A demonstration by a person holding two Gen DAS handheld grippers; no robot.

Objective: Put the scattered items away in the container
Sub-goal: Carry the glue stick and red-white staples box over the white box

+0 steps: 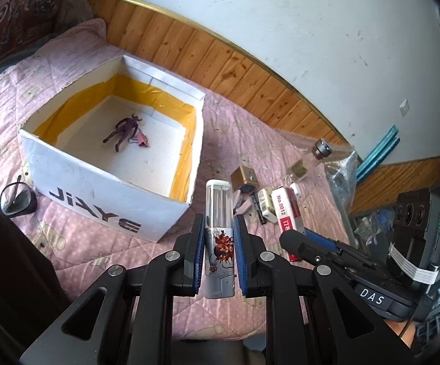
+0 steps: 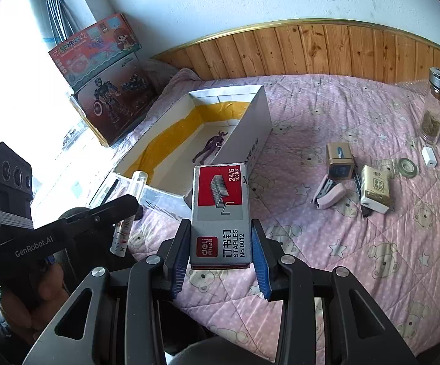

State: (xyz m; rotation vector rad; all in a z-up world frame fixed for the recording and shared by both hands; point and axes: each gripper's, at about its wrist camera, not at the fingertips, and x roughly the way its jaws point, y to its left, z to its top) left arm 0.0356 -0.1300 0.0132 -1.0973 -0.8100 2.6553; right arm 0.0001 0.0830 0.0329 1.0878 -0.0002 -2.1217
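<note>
The left gripper (image 1: 219, 254) has its blue ribbed fingers (image 1: 198, 258) pressed against a slim cylinder, a tube (image 1: 219, 237) with a clear plastic top half and a silvery printed lower half carrying a red cartoon figure; it is held upright off the bed, just beside the near corner of the box (image 1: 98, 194). That box is white cardboard, square and open-topped, its inner walls lined with glossy yellow tape, and on its pale floor lie a dark purple toy figure (image 1: 125, 130) and a small pink clip (image 1: 142, 140) touching it. Over on the right, the right gripper (image 2: 220, 254) is clamped on a flat rectangular staple box (image 2: 220, 213), grey and red card with a picture of staples, held above the quilt (image 2: 356, 273), a soft pink stitched cover printed with bears and stars. Still out on the quilt: a pink stapler (image 2: 329, 194), a small gold-brown cube box (image 2: 340, 161), a tan and white packet (image 2: 375, 193), a roll of tape (image 2: 407, 167), a white plug (image 2: 429, 157) and a tall glass bottle (image 2: 434, 109) with a metal cap.
</note>
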